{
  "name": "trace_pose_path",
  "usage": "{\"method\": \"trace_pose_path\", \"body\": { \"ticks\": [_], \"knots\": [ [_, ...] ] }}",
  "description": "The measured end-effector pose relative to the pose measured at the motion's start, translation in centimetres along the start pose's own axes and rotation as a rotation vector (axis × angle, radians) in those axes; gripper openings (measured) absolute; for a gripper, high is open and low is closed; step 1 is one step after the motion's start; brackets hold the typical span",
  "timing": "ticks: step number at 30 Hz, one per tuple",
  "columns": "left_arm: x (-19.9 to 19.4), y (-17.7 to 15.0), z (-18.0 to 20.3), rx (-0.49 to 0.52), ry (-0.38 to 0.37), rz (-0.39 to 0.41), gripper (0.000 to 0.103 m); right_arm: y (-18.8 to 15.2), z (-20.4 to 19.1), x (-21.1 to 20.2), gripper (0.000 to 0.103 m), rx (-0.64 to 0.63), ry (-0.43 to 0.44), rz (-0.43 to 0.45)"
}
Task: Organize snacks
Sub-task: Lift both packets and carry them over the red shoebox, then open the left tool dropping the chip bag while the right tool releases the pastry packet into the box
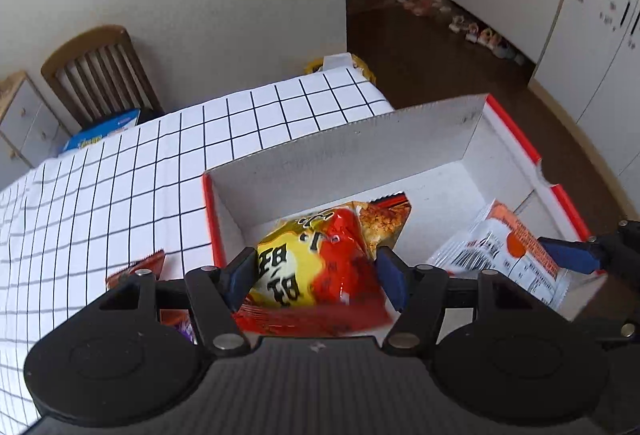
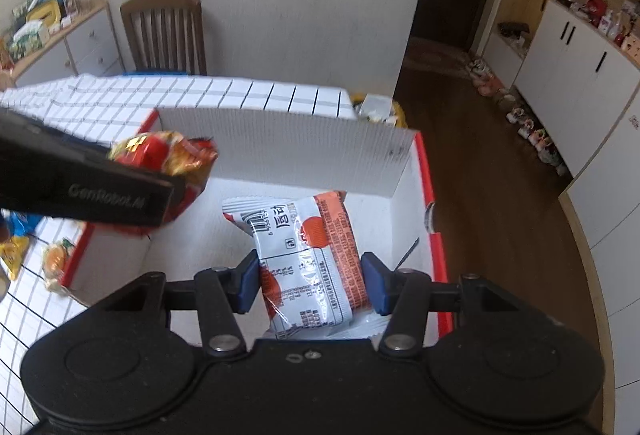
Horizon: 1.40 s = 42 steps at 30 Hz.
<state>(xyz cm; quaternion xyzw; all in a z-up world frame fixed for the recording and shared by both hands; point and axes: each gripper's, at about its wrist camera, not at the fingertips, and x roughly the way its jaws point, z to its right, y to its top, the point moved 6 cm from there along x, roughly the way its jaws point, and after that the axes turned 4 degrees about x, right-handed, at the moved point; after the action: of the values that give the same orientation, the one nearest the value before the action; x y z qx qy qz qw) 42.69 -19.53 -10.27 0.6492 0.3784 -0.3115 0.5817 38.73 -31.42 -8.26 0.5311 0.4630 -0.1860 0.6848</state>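
My left gripper (image 1: 316, 277) clamps the red bag (image 1: 320, 267), my right gripper (image 2: 310, 283) the white packet (image 2: 308, 259); releasing above the box (image 2: 280, 139) probably risks them piling crookedly.

- The red and yellow snack bag (image 1: 316, 271) is puffy and glossy, with large dark characters. It is clamped between the pads of the left claw (image 1: 316, 277) and hangs over the open box (image 1: 340, 151).
- The white and orange packet (image 2: 308, 263) is flat, with a barcode. The right claw (image 2: 310, 281) pinches it above the box floor.
- The box is white inside, with red edges, and stands on the worktop (image 1: 120, 175).
- More snacks (image 2: 56, 263) lie on the worktop beside the box.
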Motion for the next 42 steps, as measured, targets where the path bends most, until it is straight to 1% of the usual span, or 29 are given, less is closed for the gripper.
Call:
{"method": "trace_pose_path", "body": {
  "ticks": [2,5,9,20,24,26,27,31,37,42],
  "knots": [
    [0.9,0.2,0.6,0.031,0.003,-0.006,0.064,-0.2,0.0,1.3,0.051,-0.007,0.004,-0.037],
    [2.4,0.5,1.0,0.049,-0.002,-0.032,0.064,-0.3,-0.1,2.8,0.051,-0.024,-0.007,-0.076],
    [4.1,0.6,1.4,0.067,0.001,-0.063,0.064,-0.5,0.2,4.1,0.051,-0.05,-0.021,-0.11],
    [5.8,0.3,2.5,0.091,-0.011,-0.116,0.064,-0.8,0.6,6.3,0.051,-0.073,-0.013,-0.182],
    [5.8,-0.1,2.4,0.079,-0.02,-0.118,0.064,-1.0,0.6,6.4,0.053,-0.07,-0.011,-0.18],
    [5.5,-0.1,2.3,0.074,-0.026,-0.114,0.064,-1.0,0.7,6.2,0.058,-0.071,-0.013,-0.17],
    [5.2,-0.2,2.2,0.073,-0.027,-0.112,0.064,-0.9,0.7,6.0,0.059,-0.073,-0.014,-0.164],
    [4.0,-0.3,2.0,0.057,-0.049,-0.094,0.064,-0.3,1.0,5.2,0.061,-0.067,-0.013,-0.14],
    [1.6,-0.6,1.7,0.048,-0.061,-0.044,0.064,0.2,1.3,3.6,0.062,-0.044,-0.006,-0.108],
    [-0.7,-0.9,1.2,0.017,-0.082,-0.006,0.064,0.2,1.0,1.8,0.066,-0.038,0.002,-0.08]
  ]
}}
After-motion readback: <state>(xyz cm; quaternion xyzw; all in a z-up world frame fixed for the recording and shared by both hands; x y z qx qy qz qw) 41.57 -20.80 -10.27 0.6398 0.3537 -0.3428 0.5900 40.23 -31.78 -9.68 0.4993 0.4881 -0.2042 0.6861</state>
